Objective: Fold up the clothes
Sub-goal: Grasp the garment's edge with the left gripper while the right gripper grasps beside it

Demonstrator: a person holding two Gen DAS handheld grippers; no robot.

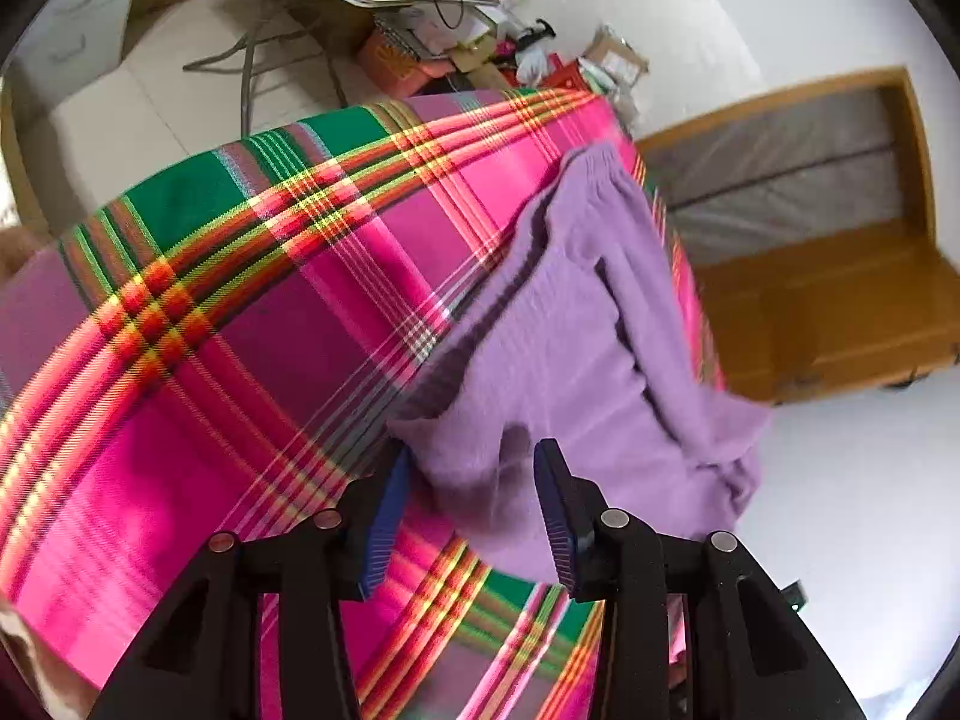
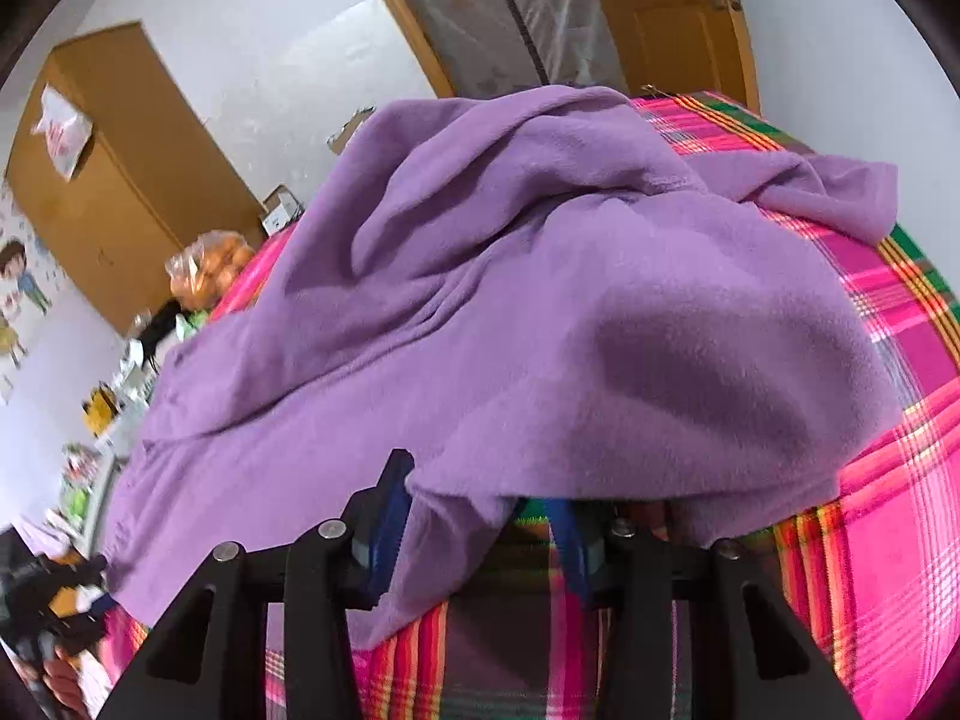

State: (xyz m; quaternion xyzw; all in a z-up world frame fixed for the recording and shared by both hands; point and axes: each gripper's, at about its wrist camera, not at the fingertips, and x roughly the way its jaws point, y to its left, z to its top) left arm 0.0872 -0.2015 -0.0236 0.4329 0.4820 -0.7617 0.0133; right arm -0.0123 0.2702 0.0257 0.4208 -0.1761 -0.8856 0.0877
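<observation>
A purple fleece garment [image 1: 576,324] lies rumpled on a table covered in a pink, green and yellow plaid cloth [image 1: 240,312]. In the left wrist view it stretches from the left gripper [image 1: 474,510] toward one o'clock, one edge hanging between the parted blue pads, which do not press it. In the right wrist view the garment [image 2: 510,312] fills the twelve o'clock field; the right gripper [image 2: 480,516] stands narrower, a fold draped over and between its fingers, ungripped.
</observation>
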